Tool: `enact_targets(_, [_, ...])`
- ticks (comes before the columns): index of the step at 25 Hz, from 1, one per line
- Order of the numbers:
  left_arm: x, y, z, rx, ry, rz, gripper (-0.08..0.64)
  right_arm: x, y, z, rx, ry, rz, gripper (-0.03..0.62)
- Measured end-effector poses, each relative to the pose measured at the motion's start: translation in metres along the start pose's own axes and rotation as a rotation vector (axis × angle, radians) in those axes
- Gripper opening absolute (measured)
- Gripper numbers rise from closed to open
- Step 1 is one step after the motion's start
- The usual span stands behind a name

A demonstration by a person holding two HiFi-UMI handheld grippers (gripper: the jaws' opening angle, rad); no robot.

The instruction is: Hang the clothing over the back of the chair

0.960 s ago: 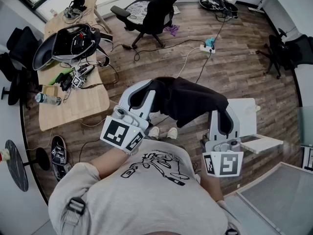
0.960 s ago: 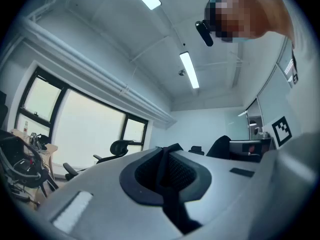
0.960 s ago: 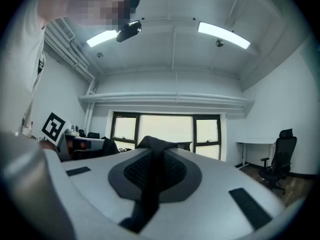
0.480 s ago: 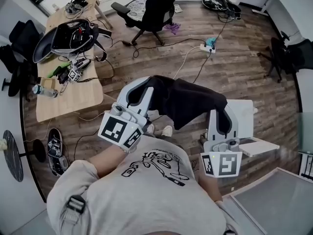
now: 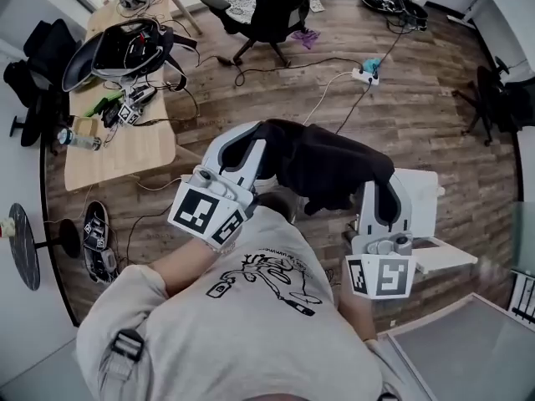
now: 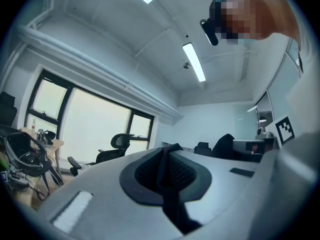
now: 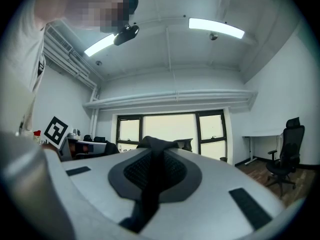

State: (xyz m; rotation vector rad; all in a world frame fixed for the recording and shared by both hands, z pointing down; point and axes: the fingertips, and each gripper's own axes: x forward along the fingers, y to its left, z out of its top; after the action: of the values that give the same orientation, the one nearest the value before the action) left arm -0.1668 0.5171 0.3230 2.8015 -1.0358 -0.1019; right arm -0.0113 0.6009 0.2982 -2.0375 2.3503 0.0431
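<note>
Wood-plank floor filled most of the head view, with loose cables lying across it. At the upper left was a pale wooden counter crowded with equipment, and the black office chair stood far from you at the top edge. You held the clothing, a dark, soft garment that looked matte and rather heavy, stretched between your two hands in front of your chest. Your left gripper had its fingers pressed fully together on one edge of the cloth. In the left gripper view a thin fold of black fabric ran up through the seam between the dark, mesh-textured pads. Your right gripper was closed in the same way on the other edge, and its fingers, smooth grey shells, pinched a narrow black strip. I think you gripped at two separated points so that the garment spread open like a sheet and sagged in the middle, which should make it easier to lay over a narrow backrest without bunching. Both tools pointed about level, so the cloth hung free above the floor. The clothing was well apart from the chair, so the hanging itself was not yet begun.
</note>
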Motion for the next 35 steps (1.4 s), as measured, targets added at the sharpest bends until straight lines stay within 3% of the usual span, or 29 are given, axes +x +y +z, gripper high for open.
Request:
enact_targets(7, [0.043, 0.023, 0.001, -0.011, -0.012, 0.013, 0.005, 0.043, -0.026, -0.004, 0.01, 0.01, 0.012, 0.009])
enact_targets(16, [0.118, 0.114, 0.02, -0.028, -0.029, 0.019, 0.005, 0.18, -0.037, 0.001, -0.009, -0.003, 0.052, 0.009])
enact_targets(25, [0.176, 0.223, 0.058, -0.036, -0.07, 0.013, 0.005, 0.306, -0.041, 0.017, -0.037, -0.036, -0.002, 0.009])
enact_targets(35, [0.216, 0.272, 0.067, -0.03, -0.067, -0.017, 0.005, 0.37, -0.046, 0.024, -0.043, -0.069, -0.023, 0.009])
